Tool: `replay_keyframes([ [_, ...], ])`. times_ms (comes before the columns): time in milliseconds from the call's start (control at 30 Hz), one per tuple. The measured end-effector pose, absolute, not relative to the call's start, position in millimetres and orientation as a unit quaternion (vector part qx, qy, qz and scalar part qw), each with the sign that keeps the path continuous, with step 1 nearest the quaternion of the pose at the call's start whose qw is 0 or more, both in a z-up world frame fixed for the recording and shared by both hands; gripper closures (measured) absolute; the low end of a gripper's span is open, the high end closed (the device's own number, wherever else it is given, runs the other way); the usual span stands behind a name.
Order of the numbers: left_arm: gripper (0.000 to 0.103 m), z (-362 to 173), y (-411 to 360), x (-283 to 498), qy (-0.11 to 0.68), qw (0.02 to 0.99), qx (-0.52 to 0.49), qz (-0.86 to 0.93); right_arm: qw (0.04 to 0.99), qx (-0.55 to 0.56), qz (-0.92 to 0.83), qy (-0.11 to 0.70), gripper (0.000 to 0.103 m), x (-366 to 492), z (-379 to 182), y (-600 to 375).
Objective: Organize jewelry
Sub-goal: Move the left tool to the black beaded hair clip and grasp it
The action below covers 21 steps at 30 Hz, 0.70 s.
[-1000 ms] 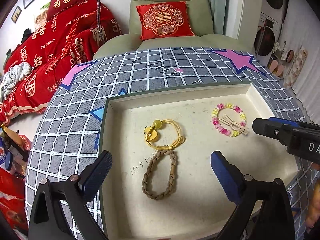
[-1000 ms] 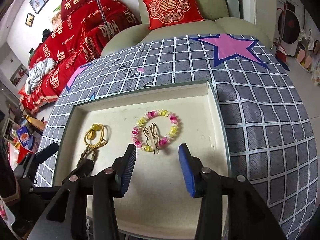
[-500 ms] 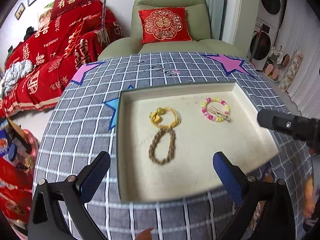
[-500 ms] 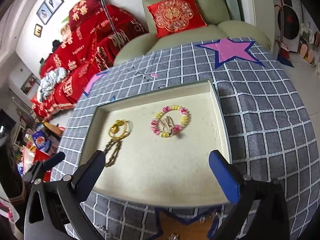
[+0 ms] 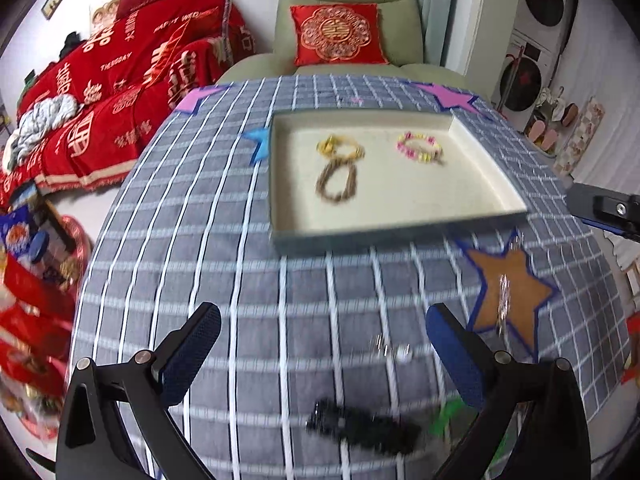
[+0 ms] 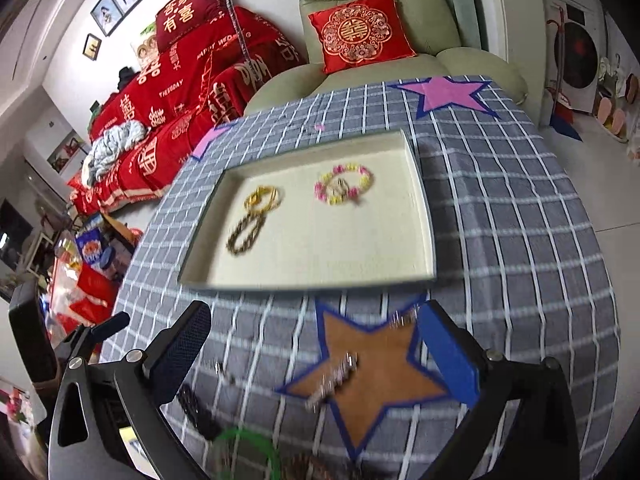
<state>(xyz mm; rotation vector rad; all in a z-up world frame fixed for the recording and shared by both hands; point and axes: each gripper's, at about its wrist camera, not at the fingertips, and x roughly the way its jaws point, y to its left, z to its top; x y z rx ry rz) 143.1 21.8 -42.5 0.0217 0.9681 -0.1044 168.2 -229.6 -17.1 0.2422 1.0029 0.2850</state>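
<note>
A cream tray (image 5: 400, 220) (image 6: 320, 276) on the checked tablecloth holds a yellow cord bracelet (image 5: 340, 147) (image 6: 262, 199), a brown braided bracelet (image 5: 337, 184) (image 6: 246, 234) and a pink-and-yellow bead bracelet (image 5: 420, 148) (image 6: 344, 184). Loose pieces lie on the cloth nearer to me: a silver chain (image 5: 503, 300) (image 6: 336, 376) on the orange star, a black bracelet (image 5: 360, 424) (image 6: 198, 412), a small silver piece (image 5: 390, 350) and a green ring (image 6: 248, 444). My left gripper (image 5: 320, 356) and right gripper (image 6: 316, 356) are both open and empty, above the cloth in front of the tray.
A green armchair with a red cushion (image 6: 360, 36) stands behind the table. A sofa under a red blanket (image 5: 104, 92) is at the left. The round table's edge drops off at left and right. The right gripper's tip (image 5: 604, 210) shows in the left wrist view.
Both grippers have pulled back from over the tray to the near part of the table. The right gripper's jaws have opened wide. The loose jewelry near me has come into view.
</note>
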Motion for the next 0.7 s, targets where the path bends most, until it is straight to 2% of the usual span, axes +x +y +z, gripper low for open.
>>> replay_keyframes([
  [400, 0.000, -69.3, 41.0, 92.3, 0.490, 0.871, -0.030, 0.003, 0.850, 0.091, 0.100, 0.509, 0.000, 91.2, -44.6, -243.5],
  [700, 0.000, -84.3, 41.6, 82.2, 0.514, 0.854, -0.075, 0.026, 0.842, 0.105, 0.032, 0.527, 0.000, 66.3, -65.8, -265.9],
])
